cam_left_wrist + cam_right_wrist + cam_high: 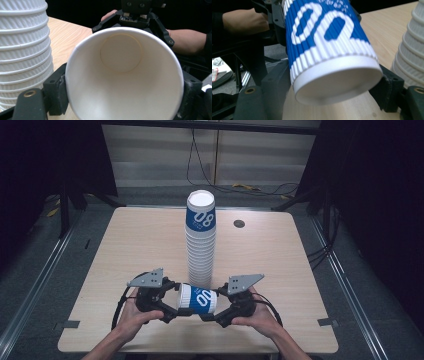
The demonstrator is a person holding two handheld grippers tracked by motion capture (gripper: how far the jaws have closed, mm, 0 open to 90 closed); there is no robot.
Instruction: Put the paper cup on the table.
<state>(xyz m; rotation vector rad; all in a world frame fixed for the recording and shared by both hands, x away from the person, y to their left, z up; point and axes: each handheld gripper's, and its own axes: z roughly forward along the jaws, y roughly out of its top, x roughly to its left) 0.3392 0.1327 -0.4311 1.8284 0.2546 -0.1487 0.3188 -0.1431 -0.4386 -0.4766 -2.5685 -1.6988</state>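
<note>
A blue-and-white ribbed paper cup [197,298] lies on its side just above the table's near edge, held between both hands. In the left gripper view I look straight into the cup's white mouth [120,75]; my left gripper [123,90] is shut on its rim, with a pad pressing each side. My right gripper [334,90] faces the cup's base [337,82], which sits between its parted jaws with no clear squeeze from the pads. In the high view the left gripper [176,307] and right gripper [212,312] meet at the cup. A tall stack of matching cups [201,237] stands just behind.
The wooden table [125,245] has a small dark round cap [239,223] at its back right. The cup stack [23,55] rises close on the left of the left gripper view, and the same stack [412,50] stands at the right edge of the right gripper view. Dark floor and cables surround the table.
</note>
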